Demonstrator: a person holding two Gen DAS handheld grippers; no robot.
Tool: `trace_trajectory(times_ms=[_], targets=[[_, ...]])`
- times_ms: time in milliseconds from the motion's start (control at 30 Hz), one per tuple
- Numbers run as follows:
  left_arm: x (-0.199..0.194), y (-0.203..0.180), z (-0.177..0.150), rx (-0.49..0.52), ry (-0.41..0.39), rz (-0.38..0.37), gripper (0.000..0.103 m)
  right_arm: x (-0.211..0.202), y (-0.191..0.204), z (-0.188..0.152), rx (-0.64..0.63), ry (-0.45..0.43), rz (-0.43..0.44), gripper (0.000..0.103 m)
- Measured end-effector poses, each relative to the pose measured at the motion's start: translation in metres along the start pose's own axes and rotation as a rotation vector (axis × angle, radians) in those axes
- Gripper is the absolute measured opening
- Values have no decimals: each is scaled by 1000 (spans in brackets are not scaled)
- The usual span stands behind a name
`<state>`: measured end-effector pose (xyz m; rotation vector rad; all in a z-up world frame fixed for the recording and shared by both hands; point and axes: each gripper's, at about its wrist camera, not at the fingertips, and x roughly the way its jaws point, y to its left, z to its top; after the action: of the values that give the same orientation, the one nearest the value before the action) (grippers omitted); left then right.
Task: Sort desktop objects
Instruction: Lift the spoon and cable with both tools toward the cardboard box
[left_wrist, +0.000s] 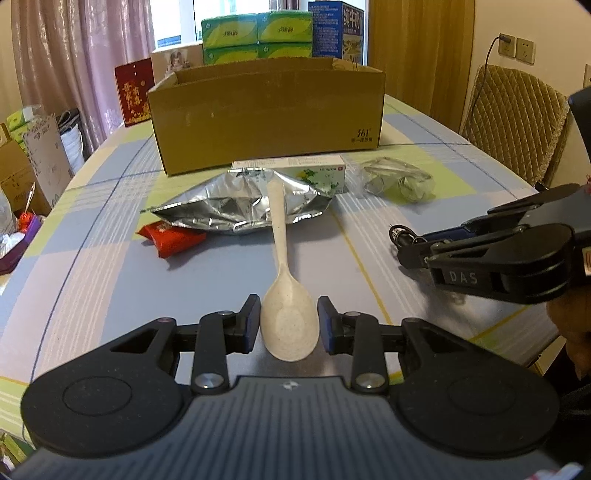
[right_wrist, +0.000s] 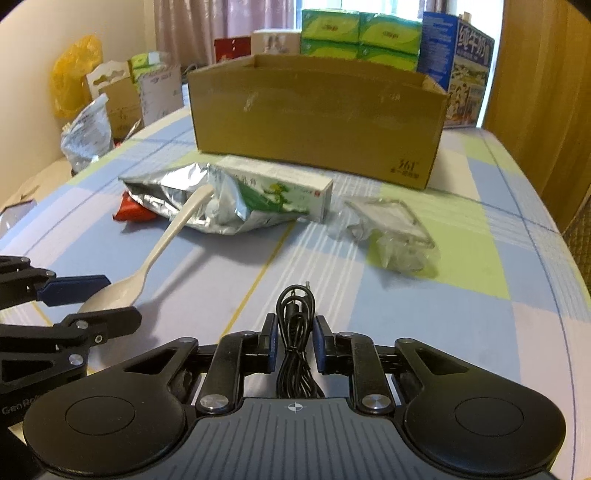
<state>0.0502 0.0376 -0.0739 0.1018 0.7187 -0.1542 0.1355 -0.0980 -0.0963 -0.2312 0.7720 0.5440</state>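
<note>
indoors, checked tablecloth (curtains behind) under clutter.

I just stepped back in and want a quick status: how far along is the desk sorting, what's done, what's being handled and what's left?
Nothing looks sorted yet; the inside of the cardboard box is hidden. In hand: the left gripper brackets the spoon bowl, and the right gripper brackets the black cable, both on the table, jaws not visibly closed. Left: foil bag, medicine box, red packet, clear plastic bag.
</note>
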Motion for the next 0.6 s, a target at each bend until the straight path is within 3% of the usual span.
trace_trajectory(times_ms=[600], targets=[[-17, 4, 34, 10, -79, 5, 28, -24, -14, 27, 82, -72, 19, 16]])
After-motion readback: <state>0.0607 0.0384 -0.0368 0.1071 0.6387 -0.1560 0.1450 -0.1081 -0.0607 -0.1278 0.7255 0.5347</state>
